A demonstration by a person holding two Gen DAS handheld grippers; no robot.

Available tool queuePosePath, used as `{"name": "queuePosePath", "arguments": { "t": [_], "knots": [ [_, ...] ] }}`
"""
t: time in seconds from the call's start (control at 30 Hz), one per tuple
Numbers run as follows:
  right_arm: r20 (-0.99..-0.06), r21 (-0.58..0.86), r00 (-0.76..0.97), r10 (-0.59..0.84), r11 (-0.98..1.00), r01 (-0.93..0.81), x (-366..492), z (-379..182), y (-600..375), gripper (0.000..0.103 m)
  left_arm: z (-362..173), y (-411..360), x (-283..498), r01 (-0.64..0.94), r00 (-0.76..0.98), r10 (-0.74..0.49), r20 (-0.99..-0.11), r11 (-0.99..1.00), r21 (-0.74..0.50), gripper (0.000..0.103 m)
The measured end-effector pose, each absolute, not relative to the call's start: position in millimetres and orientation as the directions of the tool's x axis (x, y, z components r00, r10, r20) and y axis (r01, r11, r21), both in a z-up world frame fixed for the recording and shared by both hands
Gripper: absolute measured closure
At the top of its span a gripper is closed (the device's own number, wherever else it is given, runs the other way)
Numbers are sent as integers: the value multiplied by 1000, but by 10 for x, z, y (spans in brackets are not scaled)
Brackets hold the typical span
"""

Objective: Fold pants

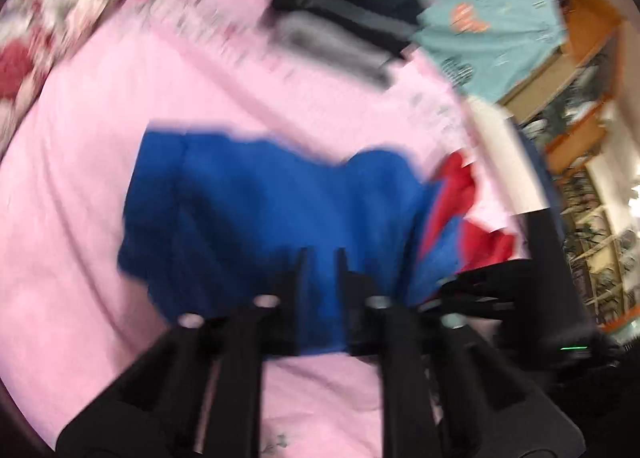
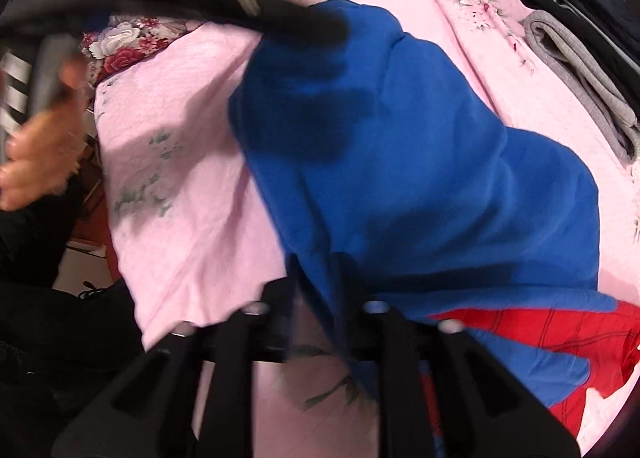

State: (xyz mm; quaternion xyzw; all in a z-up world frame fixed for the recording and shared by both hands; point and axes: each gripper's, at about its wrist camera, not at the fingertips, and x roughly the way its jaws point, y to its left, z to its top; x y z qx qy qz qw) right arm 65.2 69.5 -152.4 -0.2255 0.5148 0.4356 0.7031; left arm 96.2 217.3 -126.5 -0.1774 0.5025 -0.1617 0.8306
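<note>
blue pants (image 1: 256, 202) under both tools, left tool (image 1: 320, 258) nearly closed, right tool (image 2: 316, 262) part-open

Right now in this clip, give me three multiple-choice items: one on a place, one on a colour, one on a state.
1. Where does the stack of folded dark and grey clothes lie?
A. on the pink sheet beyond the pants
B. on the floor
C. on a chair

2. What colour are the pants being folded, apart from their red panel?
A. green
B. blue
C. white

3. How do the pants lie?
A. hung on a hanger
B. rolled into a ball
C. bunched on the pink sheet, blue cloth between the right claw's fingers

Answers: 1 A, the stack sits on the sheet at the far edge of the right wrist view. 2 B, the large cloth is blue. 3 C, the cloth is rumpled on the sheet.
</note>
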Motion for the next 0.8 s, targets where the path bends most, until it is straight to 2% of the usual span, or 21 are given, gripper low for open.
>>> {"name": "queuePosePath", "arguments": {
  "t": [0.03,0.1,0.17,0.27,0.3,0.33,0.53,0.6,0.67,0.7,0.73,0.77,0.8],
  "knots": [
    [-916,143,82,393,510,-848,619,-1482,681,59,-1399,2166,954,46,408,-412,-815,901,-432,97],
    [-904,111,117,411,490,-865,539,-1330,655,57,-1604,2182,940,-18,343,-394,-852,905,-426,98],
    [-884,109,147,444,501,-858,541,-1164,629,58,-1674,2246,893,-60,349,-432,-832,876,-479,98],
    [-873,155,159,461,572,-805,719,-1047,622,88,-1716,2288,873,-92,352,-461,-815,849,-520,98],
    [-888,119,183,422,596,-794,777,-1089,671,91,-1718,2282,871,-93,354,-462,-813,848,-522,98],
    [-902,89,197,385,610,-787,820,-1159,727,92,-1715,2263,868,-89,358,-455,-815,853,-515,98],
    [-949,123,106,297,658,-742,906,-1592,899,92,-1678,2180,821,-59,378,-390,-840,895,-442,98],
    [-955,125,95,281,672,-730,941,-1558,887,87,-1650,2159,801,-46,385,-362,-849,911,-409,98],
    [-955,157,78,288,708,-688,1036,-1430,783,87,-1631,2123,792,-44,384,-330,-862,926,-374,98],
    [-946,169,100,307,734,-658,1137,-1262,640,82,-1621,2103,787,-43,383,-313,-869,934,-355,98],
    [-941,164,129,313,755,-635,1239,-1134,496,75,-1607,2072,794,-43,381,-294,-877,942,-334,98],
    [-936,145,177,305,791,-595,1365,-974,299,56,-1603,2062,790,-42,381,-283,-880,946,-322,98],
    [-931,121,231,282,837,-534,1507,-826,68,50,-1598,2058,788,-43,381,-274,-883,949,-313,98]
  ]
}}
